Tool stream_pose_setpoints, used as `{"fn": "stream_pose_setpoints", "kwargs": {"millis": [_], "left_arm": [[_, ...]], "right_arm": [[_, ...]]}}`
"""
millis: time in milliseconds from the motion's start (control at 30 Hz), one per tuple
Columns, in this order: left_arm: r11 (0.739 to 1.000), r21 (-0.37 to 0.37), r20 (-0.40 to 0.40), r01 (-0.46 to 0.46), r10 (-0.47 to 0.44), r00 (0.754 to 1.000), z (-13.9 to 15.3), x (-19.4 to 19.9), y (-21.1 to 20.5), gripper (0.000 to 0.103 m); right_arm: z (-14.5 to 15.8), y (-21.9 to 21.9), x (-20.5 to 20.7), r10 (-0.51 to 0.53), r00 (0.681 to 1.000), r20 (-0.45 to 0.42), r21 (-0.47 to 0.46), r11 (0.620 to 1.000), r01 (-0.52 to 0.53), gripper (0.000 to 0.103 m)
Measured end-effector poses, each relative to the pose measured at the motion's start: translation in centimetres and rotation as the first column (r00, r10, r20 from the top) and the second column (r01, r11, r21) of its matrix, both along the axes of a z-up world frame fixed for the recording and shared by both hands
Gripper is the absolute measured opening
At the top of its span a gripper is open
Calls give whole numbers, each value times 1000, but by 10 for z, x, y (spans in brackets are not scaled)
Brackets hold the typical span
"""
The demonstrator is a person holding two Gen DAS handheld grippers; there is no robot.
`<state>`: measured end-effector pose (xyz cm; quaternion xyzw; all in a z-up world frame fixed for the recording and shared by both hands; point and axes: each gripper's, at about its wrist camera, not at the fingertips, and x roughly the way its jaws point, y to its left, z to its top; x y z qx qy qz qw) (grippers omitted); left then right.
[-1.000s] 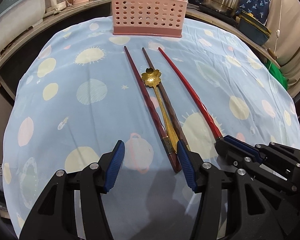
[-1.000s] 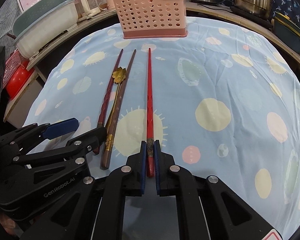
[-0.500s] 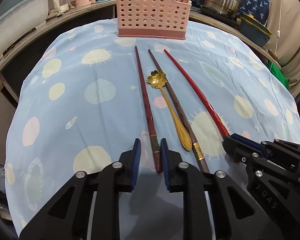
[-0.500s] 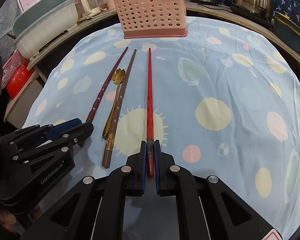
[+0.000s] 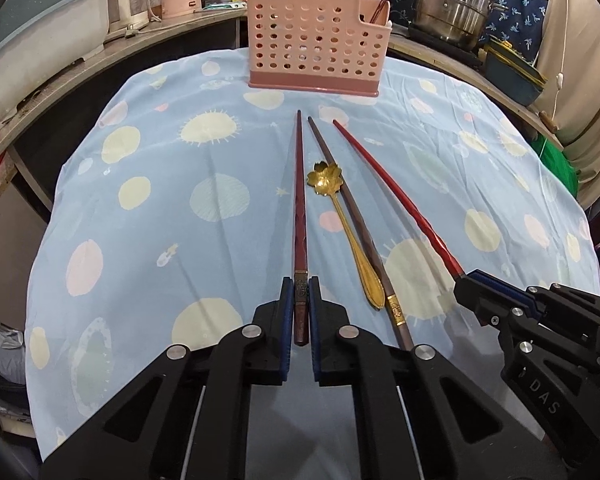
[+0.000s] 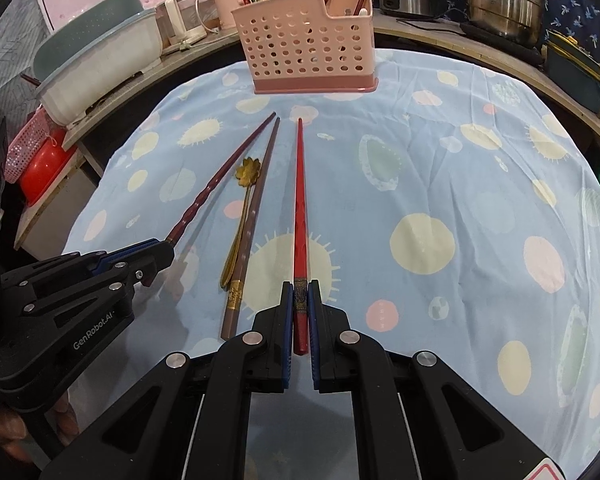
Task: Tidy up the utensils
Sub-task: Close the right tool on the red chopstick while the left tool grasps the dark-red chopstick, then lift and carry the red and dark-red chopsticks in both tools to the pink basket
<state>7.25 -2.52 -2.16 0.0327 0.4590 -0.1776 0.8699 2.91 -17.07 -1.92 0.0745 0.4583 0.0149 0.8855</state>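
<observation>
Left hand-held gripper pinches my maroon chopstick, right hand-held gripper pinches red chopstick; end grips, tips may swing missing pink caddy.

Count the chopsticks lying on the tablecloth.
3. Dark red chopstick in the left gripper; brown chopstick in the middle beside the gold spoon; bright red chopstick in the right gripper. More stand in the pink caddy.

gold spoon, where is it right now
The gold spoon lies on the tablecloth between the dark red chopstick and the brown chopstick, alongside the brown one, flower bowl toward the pink basket.
</observation>
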Motion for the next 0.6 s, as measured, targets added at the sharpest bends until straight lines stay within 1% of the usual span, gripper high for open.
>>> {"fn": "stream_pose_setpoints", "kwargs": {"millis": [200, 433, 600], "left_arm": [[999, -29, 48, -19, 20, 999, 28, 1, 8, 7], [995, -89, 122, -35, 46, 992, 70, 6, 18, 7], [992, -118, 180, -39, 60, 982, 102, 15, 20, 7]], "right_arm": [[25, -6, -3, -10, 998, 56, 18, 1000, 9, 7], [66, -18, -2, -31, 989, 144, 34, 999, 26, 7], [99, -22, 3, -32, 976, 213, 34, 999, 25, 7]]}}
